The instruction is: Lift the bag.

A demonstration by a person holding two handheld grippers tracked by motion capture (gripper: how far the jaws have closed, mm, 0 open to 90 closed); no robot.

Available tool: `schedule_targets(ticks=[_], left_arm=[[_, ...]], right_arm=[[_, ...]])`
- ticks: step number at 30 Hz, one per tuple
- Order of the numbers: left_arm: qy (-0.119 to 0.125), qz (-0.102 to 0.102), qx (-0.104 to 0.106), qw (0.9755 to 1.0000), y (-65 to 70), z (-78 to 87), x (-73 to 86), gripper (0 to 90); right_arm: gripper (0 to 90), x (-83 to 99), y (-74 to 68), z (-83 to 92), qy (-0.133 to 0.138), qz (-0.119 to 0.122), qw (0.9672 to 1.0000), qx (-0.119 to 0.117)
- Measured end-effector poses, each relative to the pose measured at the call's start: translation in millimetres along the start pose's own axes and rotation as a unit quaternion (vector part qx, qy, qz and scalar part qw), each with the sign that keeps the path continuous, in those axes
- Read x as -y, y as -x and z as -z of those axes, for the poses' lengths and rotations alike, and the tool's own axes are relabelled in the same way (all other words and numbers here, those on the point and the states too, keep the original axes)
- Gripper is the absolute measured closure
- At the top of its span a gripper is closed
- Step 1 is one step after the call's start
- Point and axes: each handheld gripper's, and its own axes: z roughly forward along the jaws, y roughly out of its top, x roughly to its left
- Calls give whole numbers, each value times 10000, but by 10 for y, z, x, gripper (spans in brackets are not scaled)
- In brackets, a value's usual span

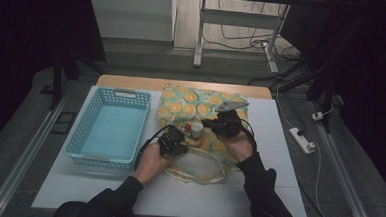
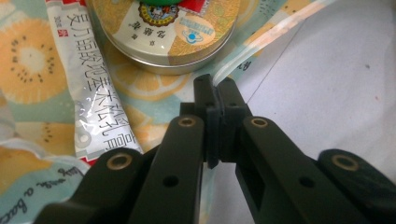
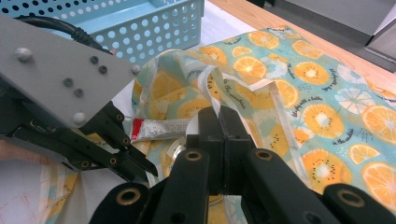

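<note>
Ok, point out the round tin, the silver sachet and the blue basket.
round tin (image 2: 161,35), left gripper view, on its printed lid.
silver sachet (image 2: 95,88), left gripper view, on its printed middle.
blue basket (image 1: 79,132), high view, on its left perforated wall.

Cloth bag (image 1: 201,106): pale teal with orange-slice print; basket (image 1: 111,129): light blue, perforated; sachet (image 2: 95,88): silver with red end; hand-held gripper (image 3: 219,126): black; tabletop (image 1: 278,158): white.

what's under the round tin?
The round tin sits on the orange-print cloth bag, beside a silver sachet. Whatever lies beneath the bag's fabric there is covered.
</note>
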Motion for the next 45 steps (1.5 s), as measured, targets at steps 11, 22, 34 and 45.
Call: schedule_targets(ticks=[11, 22, 34, 45], left_arm=[[105, -41, -50, 9999, 53, 112, -33, 896], [143, 3, 147, 9998, 64, 220, -88, 895], [377, 78, 410, 9984, 17, 445, -161, 897], [594, 62, 620, 9963, -48, 722, -252, 897]], right_arm=[[898, -38, 7, 10, -70, -22, 9999, -78], [900, -169, 90, 2, -199, -172, 9991, -336], [900, -316, 76, 43, -262, -69, 9988, -403], [900, -480, 26, 107, -284, 28, 9986, -435]])
